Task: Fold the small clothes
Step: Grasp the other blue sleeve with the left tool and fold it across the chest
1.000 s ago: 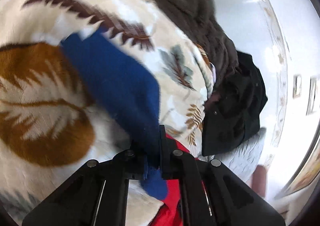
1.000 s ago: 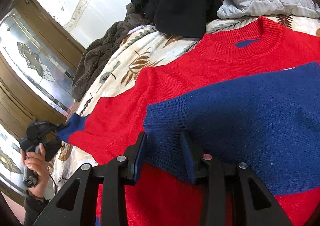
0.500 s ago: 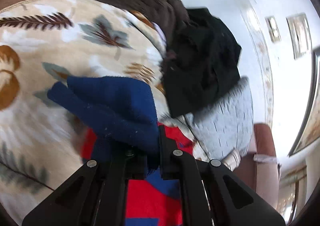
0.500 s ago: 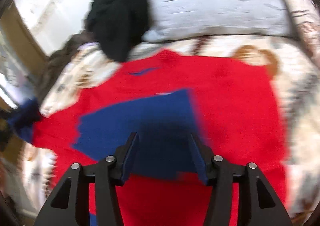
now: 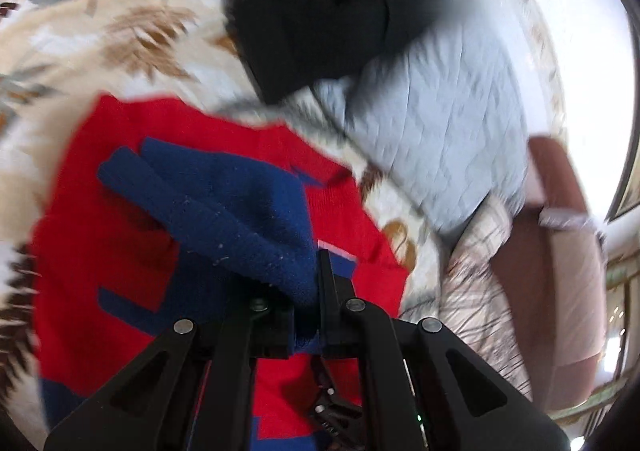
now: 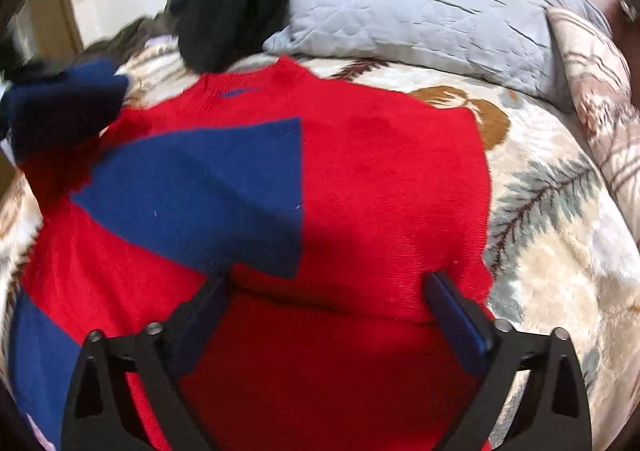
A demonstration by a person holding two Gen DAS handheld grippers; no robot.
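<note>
My left gripper (image 5: 308,291) has carried the blue sleeve cuff (image 5: 240,227) (still pinched) over the red sweater (image 6: 360,179); right gripper (image 6: 328,291) opening, nothing btwn jaws now.

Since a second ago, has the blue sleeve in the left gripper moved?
Yes. The blue sleeve, clamped in the left gripper, has swung off the leaf-print blanket and over the red sweater, toward the grey pillow.
</note>
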